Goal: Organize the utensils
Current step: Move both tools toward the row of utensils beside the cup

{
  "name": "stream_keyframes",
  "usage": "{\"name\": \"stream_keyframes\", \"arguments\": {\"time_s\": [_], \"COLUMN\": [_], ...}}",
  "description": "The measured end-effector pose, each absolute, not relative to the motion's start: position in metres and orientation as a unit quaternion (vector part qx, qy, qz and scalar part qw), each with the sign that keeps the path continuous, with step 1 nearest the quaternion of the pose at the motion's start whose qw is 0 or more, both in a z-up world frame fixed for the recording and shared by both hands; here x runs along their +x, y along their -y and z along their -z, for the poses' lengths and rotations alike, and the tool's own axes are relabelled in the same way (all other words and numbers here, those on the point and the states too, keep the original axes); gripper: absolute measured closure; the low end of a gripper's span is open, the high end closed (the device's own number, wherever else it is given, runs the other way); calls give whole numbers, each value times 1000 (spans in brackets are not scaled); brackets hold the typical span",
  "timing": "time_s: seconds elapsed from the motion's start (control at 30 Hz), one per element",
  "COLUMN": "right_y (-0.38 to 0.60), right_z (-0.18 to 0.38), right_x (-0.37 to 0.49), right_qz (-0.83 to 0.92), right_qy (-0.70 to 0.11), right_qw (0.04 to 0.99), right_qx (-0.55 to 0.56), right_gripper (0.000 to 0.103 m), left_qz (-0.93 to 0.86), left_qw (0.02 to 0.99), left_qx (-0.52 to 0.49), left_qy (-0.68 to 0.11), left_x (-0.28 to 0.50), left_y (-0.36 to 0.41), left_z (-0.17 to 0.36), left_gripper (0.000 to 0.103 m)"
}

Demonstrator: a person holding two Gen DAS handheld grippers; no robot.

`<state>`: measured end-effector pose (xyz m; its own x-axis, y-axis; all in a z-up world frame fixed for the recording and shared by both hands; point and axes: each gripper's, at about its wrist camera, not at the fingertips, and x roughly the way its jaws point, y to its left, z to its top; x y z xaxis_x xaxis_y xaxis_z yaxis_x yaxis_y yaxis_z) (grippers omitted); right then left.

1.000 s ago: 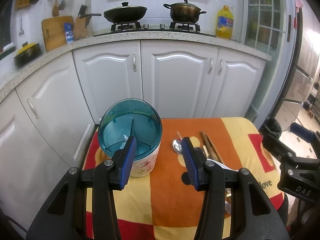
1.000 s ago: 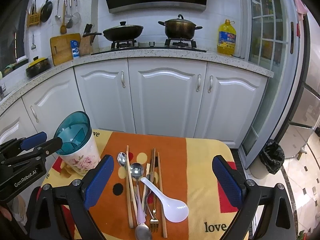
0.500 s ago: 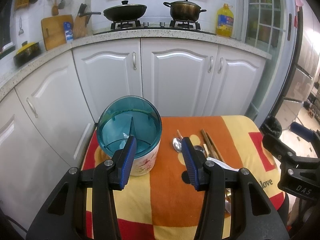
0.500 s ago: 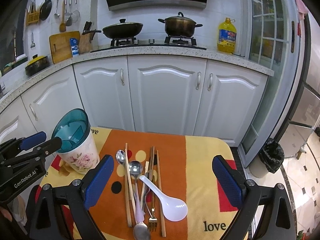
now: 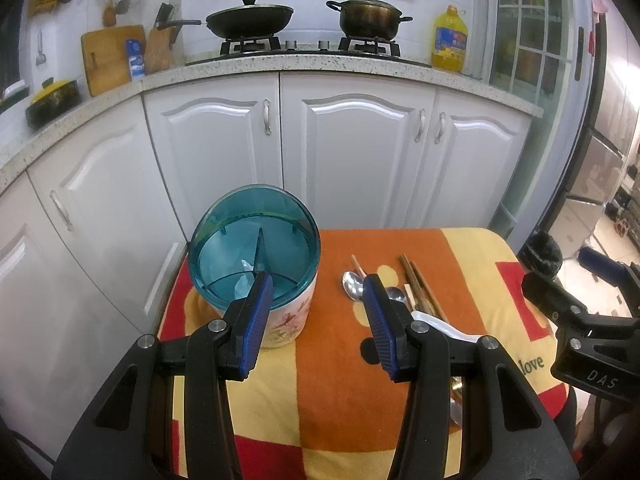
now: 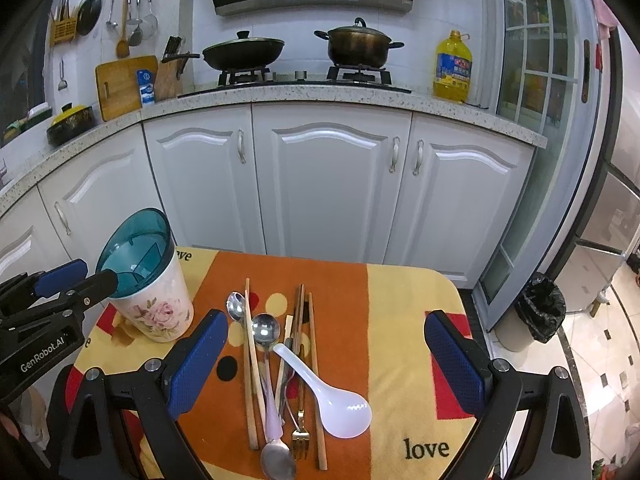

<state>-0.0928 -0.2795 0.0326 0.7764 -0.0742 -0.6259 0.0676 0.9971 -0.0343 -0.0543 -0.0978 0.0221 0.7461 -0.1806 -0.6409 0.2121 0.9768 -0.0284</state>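
Note:
A floral utensil holder (image 5: 280, 320) with a teal divided insert (image 5: 256, 256) stands at the cloth's left; it also shows in the right wrist view (image 6: 152, 304). My left gripper (image 5: 316, 284) hovers open and empty just in front of it, the left finger overlapping its rim. A loose row of utensils lies mid-cloth: two metal spoons (image 6: 266, 328), wooden chopsticks (image 6: 250, 360), a fork (image 6: 300, 434) and a white plastic ladle-spoon (image 6: 340, 408). My right gripper (image 6: 326, 322) hangs above them, wide open, holding nothing.
The small table wears an orange, yellow and red cloth (image 6: 400, 320). White kitchen cabinets (image 6: 328, 192) rise right behind it. A bin with a black bag (image 6: 538, 308) stands on the floor to the right, beside a glass door.

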Motion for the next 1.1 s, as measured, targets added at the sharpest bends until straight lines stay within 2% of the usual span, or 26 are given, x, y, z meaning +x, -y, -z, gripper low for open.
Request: {"name": "stream_keyframes", "arguments": {"time_s": [1.1], "right_y": [283], "right_z": [-19], "right_x": [-87], "right_qz": [38], "right_qy": [-354], "right_qw": [935], "right_qx": [-8], "right_gripper": [5], "left_qz": [112], "left_qw": [926], "left_qx": [25], "left_qy": [-360], "left_x": [-52], "left_y": [104], "left_z": [-11], "left_gripper": [57]}}
